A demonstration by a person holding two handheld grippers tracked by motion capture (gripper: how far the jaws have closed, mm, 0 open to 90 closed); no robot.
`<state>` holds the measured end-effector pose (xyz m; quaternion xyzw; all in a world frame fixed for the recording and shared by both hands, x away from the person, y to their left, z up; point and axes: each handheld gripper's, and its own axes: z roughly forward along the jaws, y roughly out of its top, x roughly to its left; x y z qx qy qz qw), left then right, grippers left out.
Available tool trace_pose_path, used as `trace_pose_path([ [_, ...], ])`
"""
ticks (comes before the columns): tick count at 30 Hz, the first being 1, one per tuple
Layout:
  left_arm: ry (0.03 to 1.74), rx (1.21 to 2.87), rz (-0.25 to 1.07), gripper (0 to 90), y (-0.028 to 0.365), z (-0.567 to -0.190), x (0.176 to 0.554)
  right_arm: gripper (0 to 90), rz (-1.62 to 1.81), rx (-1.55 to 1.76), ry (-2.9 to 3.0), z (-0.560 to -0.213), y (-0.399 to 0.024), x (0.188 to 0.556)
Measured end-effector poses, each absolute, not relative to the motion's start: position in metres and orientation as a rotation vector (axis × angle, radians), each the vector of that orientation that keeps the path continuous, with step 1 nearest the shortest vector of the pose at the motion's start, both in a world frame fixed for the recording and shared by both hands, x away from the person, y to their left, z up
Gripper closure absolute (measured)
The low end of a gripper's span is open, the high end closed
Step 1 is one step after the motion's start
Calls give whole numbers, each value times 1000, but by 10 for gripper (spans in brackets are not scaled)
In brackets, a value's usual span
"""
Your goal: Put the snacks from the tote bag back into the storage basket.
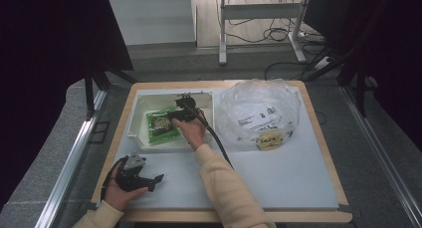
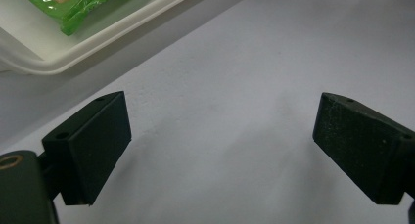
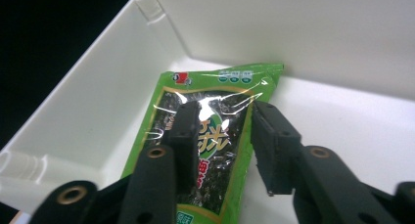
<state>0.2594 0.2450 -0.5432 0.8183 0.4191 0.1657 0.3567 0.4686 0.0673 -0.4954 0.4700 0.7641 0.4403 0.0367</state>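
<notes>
Right gripper: reaching into the white plastic bin from the person's side; in its own view the jaws are standing part open, one on each side of the packet's middle, and whether the pads are pressing on it I cannot tell.
Seaweed snack packet: lying flat on the bin floor, its top corner touching the far wall; the high view is showing it toward the left half of the bin.
Left gripper: jaws standing wide apart over bare table, nothing between them; the high view is placing it at the near left of the table, held low in the left hand.
Right gripper view alone: giving the print on the packet, a dark centre panel inside a green border, and glare on the film.
Left gripper view alone: showing the bin's rounded rim close by, with a green packet edge behind it.
Surroundings: a crumpled clear plastic bag sitting right of the bin, something yellow inside it; the cable trailing along the right forearm.
In the way: the right hand covering the bin's right part in the high view.
Materials: table matt pale grey with a wooden edge; bin smooth, glossy; packet shiny, creased film; jaw pads matt black, blocky.
</notes>
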Motion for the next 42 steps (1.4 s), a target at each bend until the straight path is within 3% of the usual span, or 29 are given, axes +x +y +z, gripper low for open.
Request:
trace_pose_path([
  [12, 1081, 2115, 432, 73, 246, -543, 259, 529, 1396, 1345, 2346, -470, 49, 460],
  [22, 1085, 2122, 443, 73, 246, -544, 260, 510, 1377, 1155, 2448, -447, 18, 437],
  [42, 1112, 2119, 473, 74, 245, -544, 260, 496, 1382, 1121, 2310, -427, -103, 379],
])
